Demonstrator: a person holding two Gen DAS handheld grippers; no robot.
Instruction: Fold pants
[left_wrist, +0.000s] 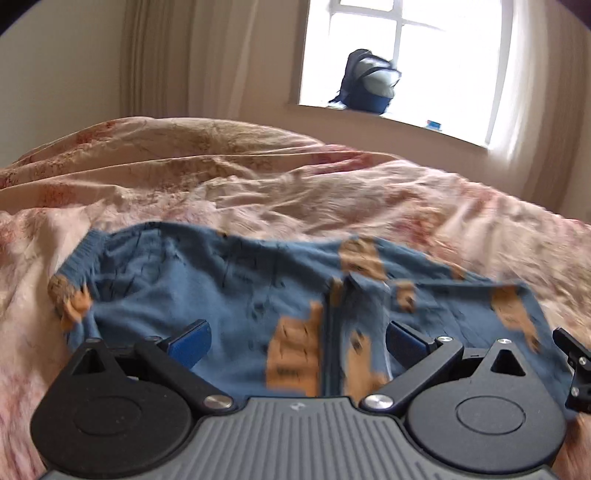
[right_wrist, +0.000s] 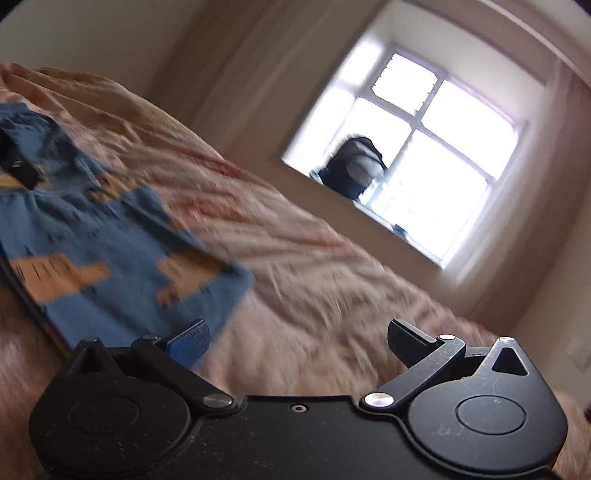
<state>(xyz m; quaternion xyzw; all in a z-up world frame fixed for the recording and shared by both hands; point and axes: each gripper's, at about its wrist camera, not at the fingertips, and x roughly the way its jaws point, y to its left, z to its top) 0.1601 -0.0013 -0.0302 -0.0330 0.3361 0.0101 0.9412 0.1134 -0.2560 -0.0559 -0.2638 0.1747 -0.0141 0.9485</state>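
Held both pairs of jaws spread wide with nothing between them, on the left gripper (left_wrist: 297, 339) low over the cloth and on the right gripper (right_wrist: 299, 339) off to the side over bare duvet (right_wrist: 332, 295). Found the pants (left_wrist: 221, 288), blue with orange patches, lying flat but rumpled on the flowered duvet toward the near edge of the bed, well short of the far edge under the window. Saw a ribbed cuff (left_wrist: 79, 258) at the left end of the cloth in the left wrist view, and a raised seam or fold line (left_wrist: 328, 332) running away between the left fingers. Could not tell through the blur whether one leg already lay over the other. Judged the step in hand to be reaching for a grip ahead of a fold, with little of the task done. Needed to choose matching points along one edge, one per gripper, and first to bring the right gripper over the cloth's corner (right_wrist: 236, 280) nearest it. Ought to have come down flat, pinched every layer of the pants without catching the duvet beneath, lifted only enough to clear, and carried both ends across together to meet the edges squarely. Risked a skewed fold or a dragged cover otherwise; reckoned on soft knit that would sag and slide.
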